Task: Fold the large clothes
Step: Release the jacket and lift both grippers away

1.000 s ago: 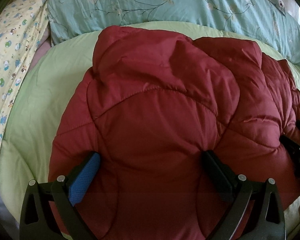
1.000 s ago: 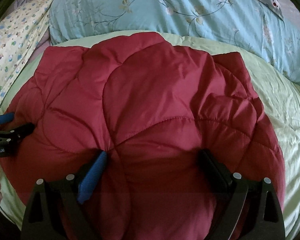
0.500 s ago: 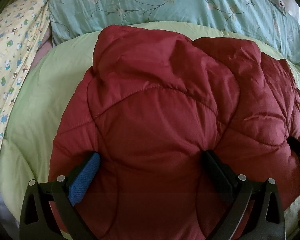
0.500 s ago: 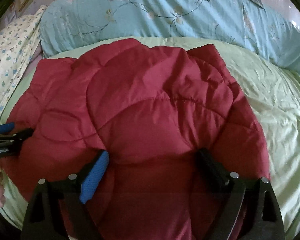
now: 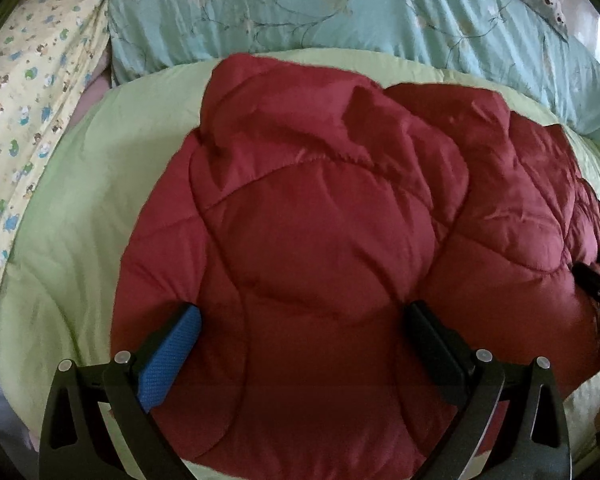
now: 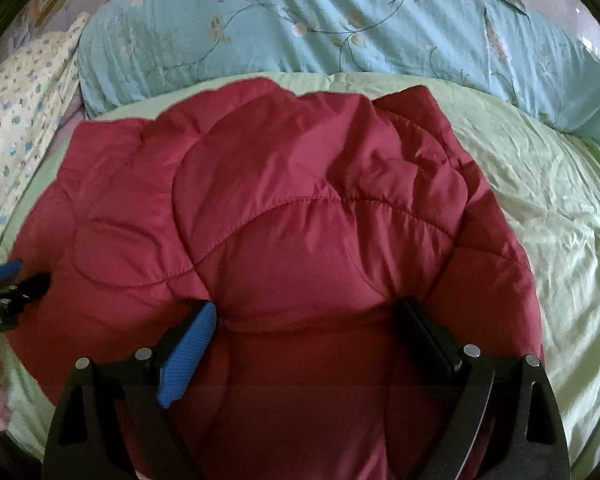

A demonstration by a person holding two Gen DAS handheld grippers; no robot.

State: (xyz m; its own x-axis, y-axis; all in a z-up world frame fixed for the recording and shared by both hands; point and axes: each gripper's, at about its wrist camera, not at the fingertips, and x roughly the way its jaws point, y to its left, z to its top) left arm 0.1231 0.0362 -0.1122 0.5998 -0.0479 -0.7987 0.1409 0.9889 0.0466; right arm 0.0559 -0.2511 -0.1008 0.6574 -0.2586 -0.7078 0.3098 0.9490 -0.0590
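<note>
garment: dark red quilted puffy jacket, bunched and partly doubled over, lying on the pale green bedspread; far edge reaches toward the light blue floral pillow
left gripper: jaws spread wide, a thick roll of the jacket's near hem bulging between them; blue pad touches the fabric on one side, black finger on the other; looks like a loose straddle, can't confirm a firm pinch
right gripper: same story, wide apart, padding filling the gap, both fingers pressed into the fabric
other gripper in view: left one shows at the left edge of the right wrist view, at the jacket's side
surroundings: yellow cartoon-print sheet off to the left, well clear
step guess: carrying the near hem forward for a fold
risk 1: slick puffy shell slips out of wide jaws, caused by lifting before closing tighter
risk 2: uneven fold, caused by one side travelling ahead of the other
risk 3: only top layer grabbed, lower layer stays behind and bunches
risk 4: bedspread dragged along if a finger catches it under the hem
</note>
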